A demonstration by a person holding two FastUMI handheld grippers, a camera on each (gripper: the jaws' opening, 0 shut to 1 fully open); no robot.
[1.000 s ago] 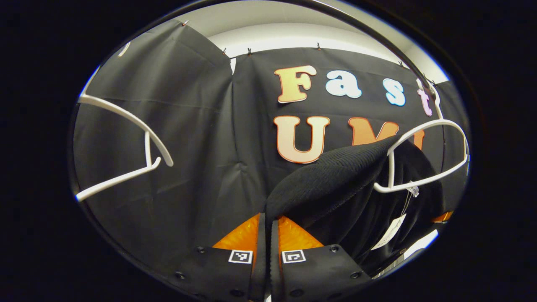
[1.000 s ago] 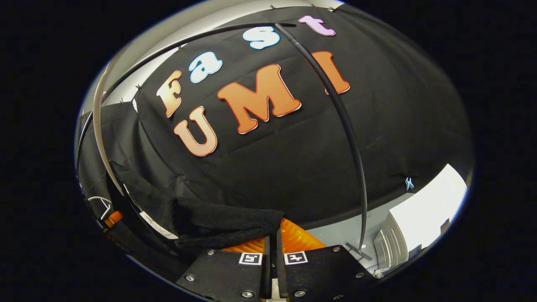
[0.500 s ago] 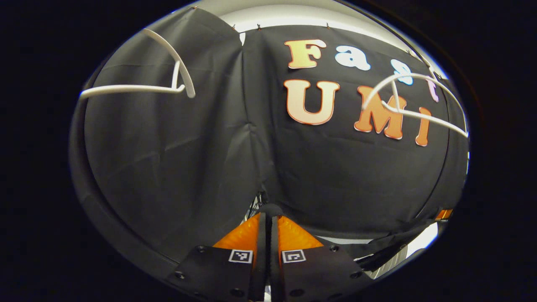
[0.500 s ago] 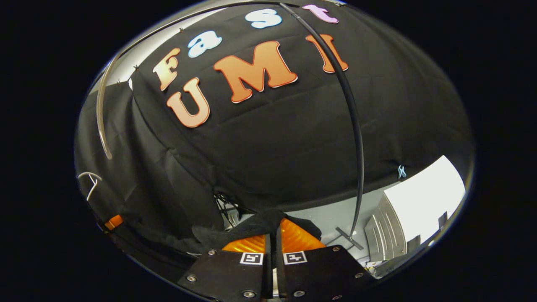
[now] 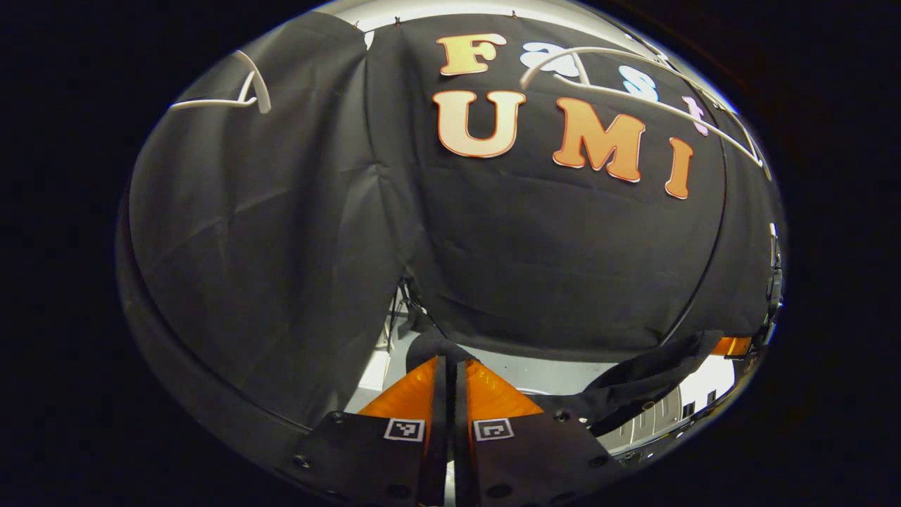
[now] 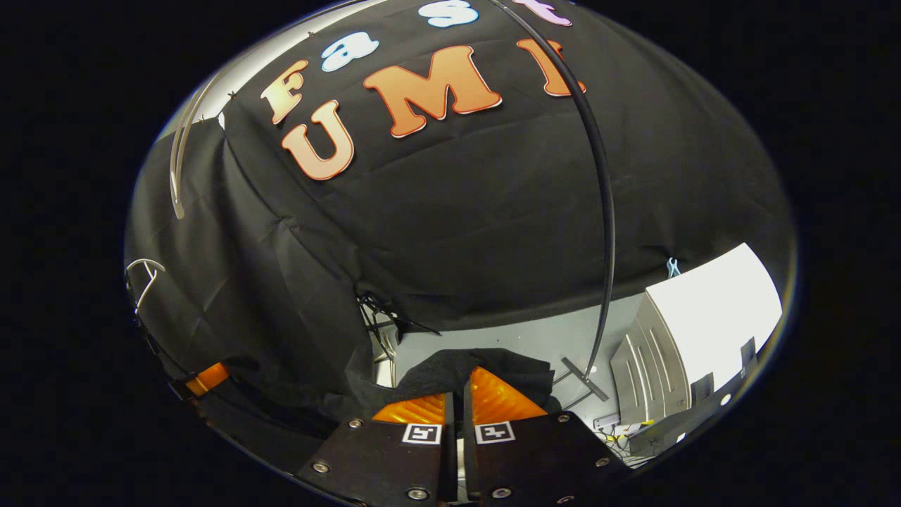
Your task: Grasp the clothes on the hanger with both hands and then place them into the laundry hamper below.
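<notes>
Both grippers pinch the black garment, low before the booth wall.

Left gripper (image 5: 450, 366) and right gripper (image 6: 457, 384) point forward, fingers closed on the garment (image 6: 471, 366); white hangers (image 5: 633, 91) hang above.

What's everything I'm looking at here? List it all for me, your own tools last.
Hangers: two, white, bare, high in the left gripper view; the other hanger is upper left.
Black garment: one, bunched at the right claw's tips; a strip of it runs rightward in the left gripper view.
Rack pole: one, black, thin, curving down to the grey floor.
White panel: one, lower right in the right gripper view.
Left claw: fingers together on the black cloth.
Right claw: fingers together on the black cloth.
</notes>
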